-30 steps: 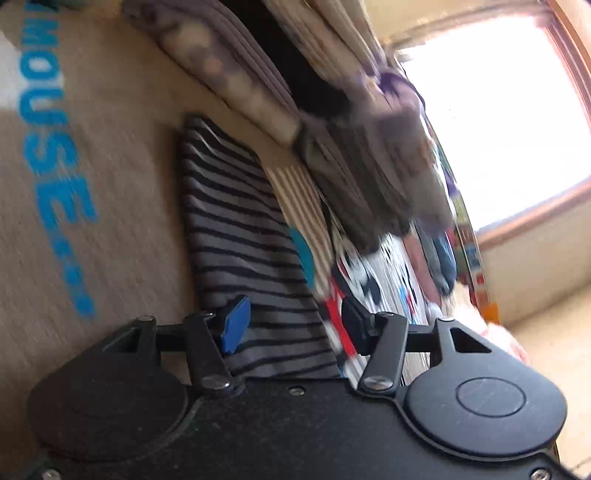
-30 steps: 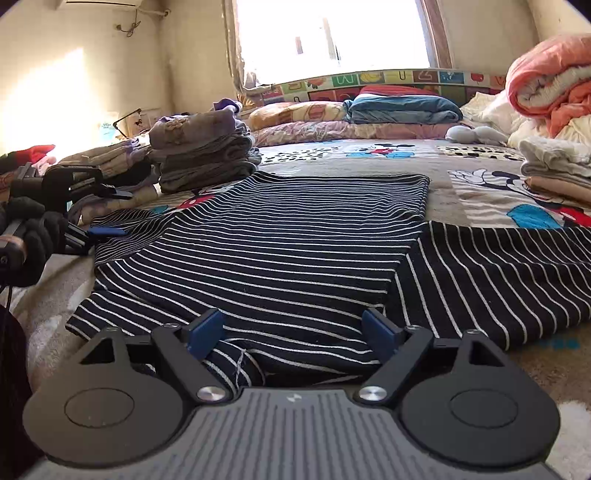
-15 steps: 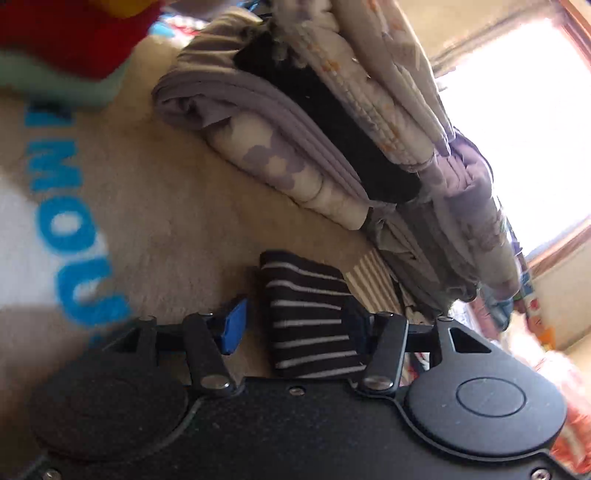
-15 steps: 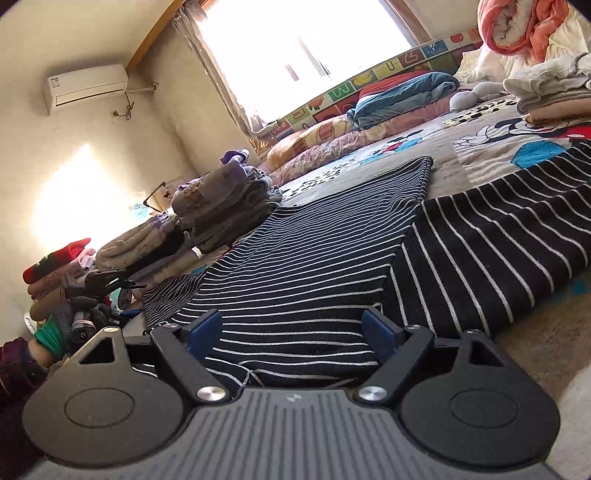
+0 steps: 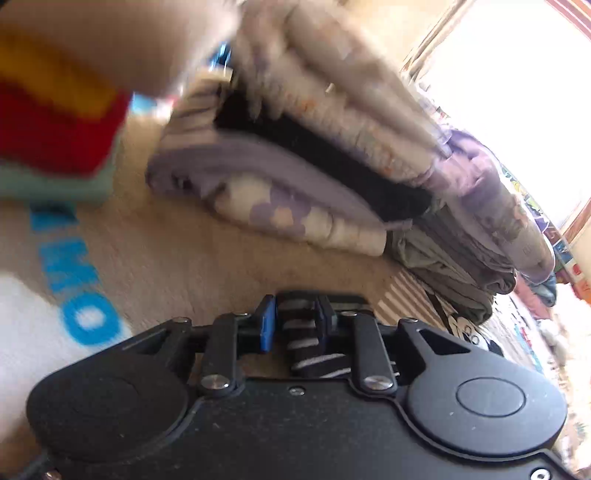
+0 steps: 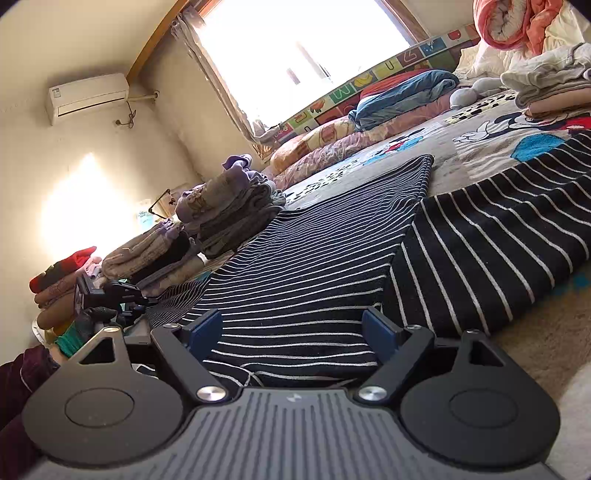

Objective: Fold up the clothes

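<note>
A dark navy shirt with thin white stripes (image 6: 325, 258) lies spread flat on the blanket-covered bed. My left gripper (image 5: 295, 325) is shut on the end of its left sleeve (image 5: 306, 343), low over the beige blanket. That gripper also shows at the far left of the right wrist view (image 6: 110, 295). My right gripper (image 6: 291, 328) is open, its blue pads on either side of the shirt's near hem, with nothing held. The shirt's right sleeve (image 6: 517, 221) stretches out to the right.
Stacks of folded clothes (image 5: 332, 158) rise just beyond the left gripper, with a red and yellow pile (image 5: 55, 122) to their left. More folded stacks (image 6: 229, 210) line the shirt's left side. Pillows (image 6: 399, 96) and heaped bedding (image 6: 517, 26) lie under the bright window.
My left gripper moved along the sleeve to its end and shut on it. My right gripper tilted and dropped lower at the hem, staying open.
</note>
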